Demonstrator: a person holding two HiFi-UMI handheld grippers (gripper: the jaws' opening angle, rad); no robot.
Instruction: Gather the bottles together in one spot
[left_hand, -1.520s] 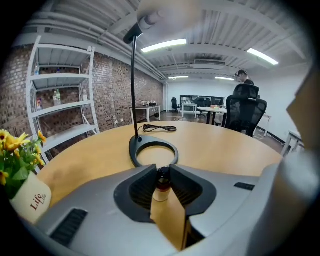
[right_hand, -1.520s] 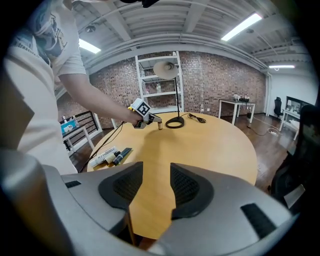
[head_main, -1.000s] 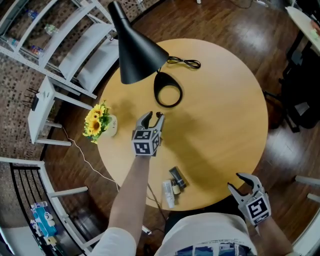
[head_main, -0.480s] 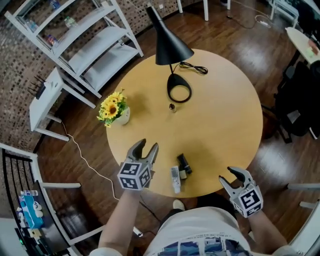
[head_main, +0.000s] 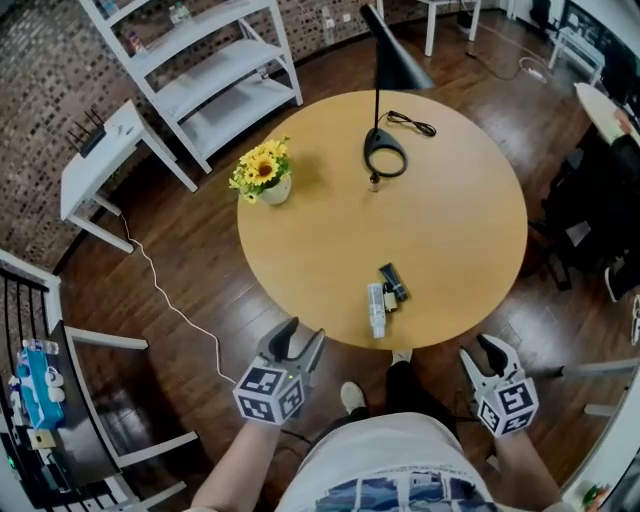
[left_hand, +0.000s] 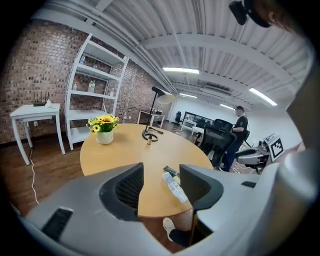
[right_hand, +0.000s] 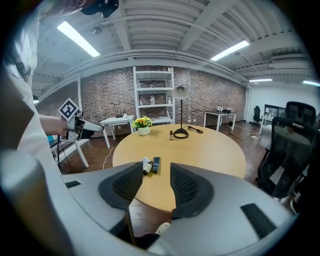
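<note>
left gripper (head_main: 300, 338): near, off the table (head_main: 470, 220) edge, jaws spread, empty | right gripper (head_main: 482, 350): jaws apart, narrower, empty | bottles (head_main: 384, 296): clustered at near edge | small bottle (head_main: 374, 181): far, beside lamp (head_main: 398, 60) | person (left_hand: 239, 136): far right, in left gripper view only

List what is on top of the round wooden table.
A white pot of yellow flowers, a black lamp, a small brown bottle beside its base, and three bottles clustered at the near edge. Only the wood beneath them is covered.
</note>
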